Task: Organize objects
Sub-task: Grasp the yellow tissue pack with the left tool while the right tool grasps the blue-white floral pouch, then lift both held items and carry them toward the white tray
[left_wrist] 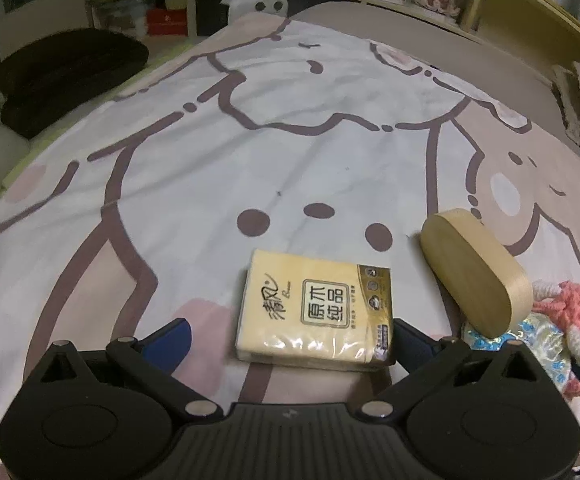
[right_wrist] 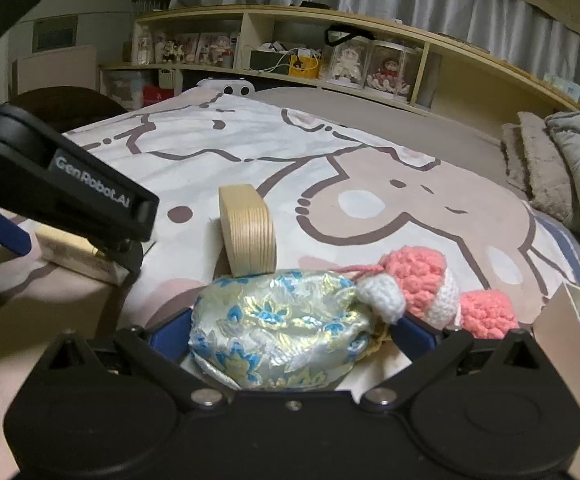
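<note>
A yellow tissue pack (left_wrist: 313,308) lies on the bed between the wide-open fingers of my left gripper (left_wrist: 290,340); it also shows in the right wrist view (right_wrist: 74,256) under the left gripper's body (right_wrist: 70,196). An oval wooden box (left_wrist: 475,270) lies on its side to the right; it also shows ahead in the right wrist view (right_wrist: 248,230). My right gripper (right_wrist: 290,332) has its blue fingers (right_wrist: 172,330) on both sides of a blue-and-gold brocade pouch (right_wrist: 278,330). A pink crochet toy (right_wrist: 429,280) lies against the pouch.
The bed carries a cartoon-print cover (left_wrist: 250,140). A dark cushion (left_wrist: 66,76) lies at the far left. Grey pillows (right_wrist: 569,176) are at the right. Shelves with figurines (right_wrist: 353,64) run behind the bed. A card's edge (right_wrist: 569,344) shows at lower right.
</note>
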{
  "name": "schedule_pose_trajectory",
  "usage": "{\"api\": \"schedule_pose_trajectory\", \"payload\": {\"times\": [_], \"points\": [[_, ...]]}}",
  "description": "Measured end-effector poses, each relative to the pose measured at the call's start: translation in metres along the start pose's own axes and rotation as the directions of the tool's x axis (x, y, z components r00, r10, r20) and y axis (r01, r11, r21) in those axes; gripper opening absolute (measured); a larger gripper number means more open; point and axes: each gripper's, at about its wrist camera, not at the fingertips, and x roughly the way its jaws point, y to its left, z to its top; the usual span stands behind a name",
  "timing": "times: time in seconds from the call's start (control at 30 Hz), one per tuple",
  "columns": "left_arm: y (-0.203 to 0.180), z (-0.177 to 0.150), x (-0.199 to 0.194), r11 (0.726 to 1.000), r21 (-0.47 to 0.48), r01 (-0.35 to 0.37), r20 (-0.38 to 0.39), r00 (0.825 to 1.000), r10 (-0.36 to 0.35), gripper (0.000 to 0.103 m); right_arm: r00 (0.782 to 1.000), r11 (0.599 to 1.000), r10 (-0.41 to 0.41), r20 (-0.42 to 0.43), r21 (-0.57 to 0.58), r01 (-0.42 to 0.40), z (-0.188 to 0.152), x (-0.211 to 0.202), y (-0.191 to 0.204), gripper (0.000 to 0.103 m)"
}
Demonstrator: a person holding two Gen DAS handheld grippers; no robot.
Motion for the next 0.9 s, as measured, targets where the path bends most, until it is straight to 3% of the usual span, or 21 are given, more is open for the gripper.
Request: {"api": "schedule_pose_trajectory", "payload": {"times": [0.1,0.17,0.27,0.3,0.53,0.6,0.8,0.9], "points": [[-0.006,-0.002,0.001,0.997,0.072,-0.008,0.026,1.000,0.006,0.090,1.000,0.999,0.027,-0.010,0.031,-0.027,-0.001,0.000,-0.007,0.103],[-0.006,-0.001,0.000,0.996,0.084,0.006,0.037,0.999,-0.009,0.075,0.999,0.998,0.041,-0.016,0.036,-0.041,-0.001,-0.001,-0.010,0.102],[-0.002,0.002,-0.002,0.997,0.076,0.030,0.032,0.999,-0.032,0.074,0.998,0.998,0.057,-0.018,0.037,-0.056,-0.002,-0.005,-0.013,0.098],[-0.001,0.002,-0.003,0.996,0.076,0.035,0.035,0.999,-0.038,0.074,0.997,0.996,0.079,-0.020,0.038,-0.078,-0.002,-0.006,-0.014,0.087],[0.001,0.001,-0.022,0.995,0.065,0.073,0.065,0.995,-0.077,0.074,0.995,0.993,0.096,-0.003,0.063,-0.096,0.004,-0.021,-0.020,0.076],[0.000,0.003,-0.030,0.994,0.071,0.082,0.088,0.992,-0.088,0.074,0.995,0.993,0.101,0.006,0.069,-0.101,0.006,-0.027,-0.023,0.068],[0.001,0.003,-0.049,0.991,0.079,0.111,0.122,0.985,-0.121,0.074,0.995,0.991,0.095,-0.011,0.095,-0.094,0.009,-0.040,-0.031,0.068],[0.000,0.003,-0.051,0.990,0.090,0.111,0.118,0.986,-0.122,0.074,0.993,0.988,0.100,-0.067,0.127,-0.091,0.001,-0.042,-0.033,0.081]]}}
